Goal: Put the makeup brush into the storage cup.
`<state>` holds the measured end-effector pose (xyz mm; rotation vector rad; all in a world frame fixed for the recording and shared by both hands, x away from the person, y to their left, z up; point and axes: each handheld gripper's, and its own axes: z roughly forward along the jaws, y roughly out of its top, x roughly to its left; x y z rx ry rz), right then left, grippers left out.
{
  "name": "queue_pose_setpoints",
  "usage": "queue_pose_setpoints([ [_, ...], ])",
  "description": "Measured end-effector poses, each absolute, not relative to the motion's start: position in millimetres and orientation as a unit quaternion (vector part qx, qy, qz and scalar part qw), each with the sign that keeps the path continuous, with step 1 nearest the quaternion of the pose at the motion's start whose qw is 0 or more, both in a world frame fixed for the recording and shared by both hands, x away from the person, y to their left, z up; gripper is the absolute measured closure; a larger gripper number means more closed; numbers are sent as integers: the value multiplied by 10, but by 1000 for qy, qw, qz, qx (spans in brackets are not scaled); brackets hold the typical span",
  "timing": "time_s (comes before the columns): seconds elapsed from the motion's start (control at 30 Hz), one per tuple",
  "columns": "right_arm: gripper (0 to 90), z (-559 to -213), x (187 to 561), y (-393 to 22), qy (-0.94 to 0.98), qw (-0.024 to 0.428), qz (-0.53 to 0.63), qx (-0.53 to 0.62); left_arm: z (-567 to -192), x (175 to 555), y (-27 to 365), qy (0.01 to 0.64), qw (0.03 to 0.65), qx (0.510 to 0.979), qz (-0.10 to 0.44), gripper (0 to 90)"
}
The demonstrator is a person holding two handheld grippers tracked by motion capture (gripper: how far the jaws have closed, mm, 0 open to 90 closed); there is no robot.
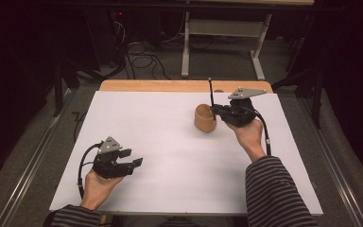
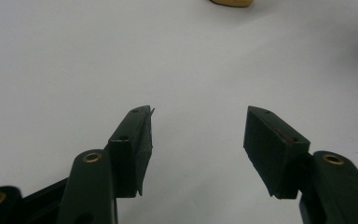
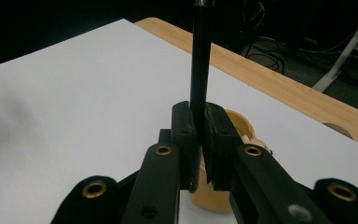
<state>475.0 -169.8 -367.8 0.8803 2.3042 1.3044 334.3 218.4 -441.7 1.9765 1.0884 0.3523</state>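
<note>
A tan wooden cup [image 1: 204,118] stands upright on the white table [image 1: 170,142], right of centre. My right gripper [image 1: 216,110] sits at the cup's right rim, shut on a thin black pen [image 1: 211,92] that sticks up nearly vertical. From the right gripper view the pen [image 3: 199,60] rises from between the closed pads, with the cup [image 3: 242,128] just behind and below them. My left gripper [image 1: 133,158] rests low over the table's near left part, open with nothing between its fingers [image 2: 133,144]. A sliver of the cup [image 2: 230,3] shows far ahead of it.
A bare wooden strip [image 1: 179,85] runs along the table's far edge. Beyond it lie floor cables [image 1: 142,59] and a white table frame [image 1: 217,42]. Wide bare white surface spreads between the two grippers.
</note>
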Motion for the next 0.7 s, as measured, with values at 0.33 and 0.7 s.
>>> queue_pose_setpoints([
  [0.33,856,-3693,4810,-1696,811,170,462,318,-4425,3349,2168,432,414,789,138,417],
  [0.7,856,-3654,4879,-1631,807,169,467,319,-4420,3344,2169,432,417,788,139,416],
])
